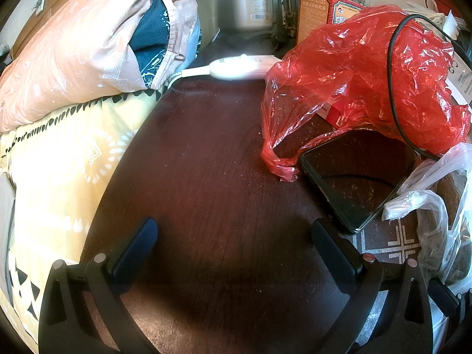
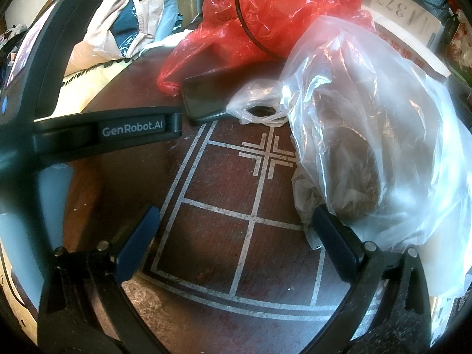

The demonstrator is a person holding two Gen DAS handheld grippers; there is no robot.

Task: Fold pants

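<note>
No pants show in either view. My left gripper (image 1: 234, 227) is open and empty, low over a dark wooden table (image 1: 206, 162). My right gripper (image 2: 236, 215) is open and empty over the same table's white line pattern (image 2: 253, 177). The left gripper's body, marked GenRobot.AI (image 2: 132, 128), crosses the left side of the right wrist view. A bed with a yellow patterned sheet (image 1: 65, 171) and a heap of pink and dark blue bedding (image 1: 97, 38) lies left of the table.
A red plastic bag (image 1: 368, 82) with a black cable over it, a black phone (image 1: 351, 183), a clear bag of dark contents (image 2: 368, 147), a white corded controller (image 1: 239, 66), a beige canister (image 1: 252, 3) and boxes crowd the table's far and right sides.
</note>
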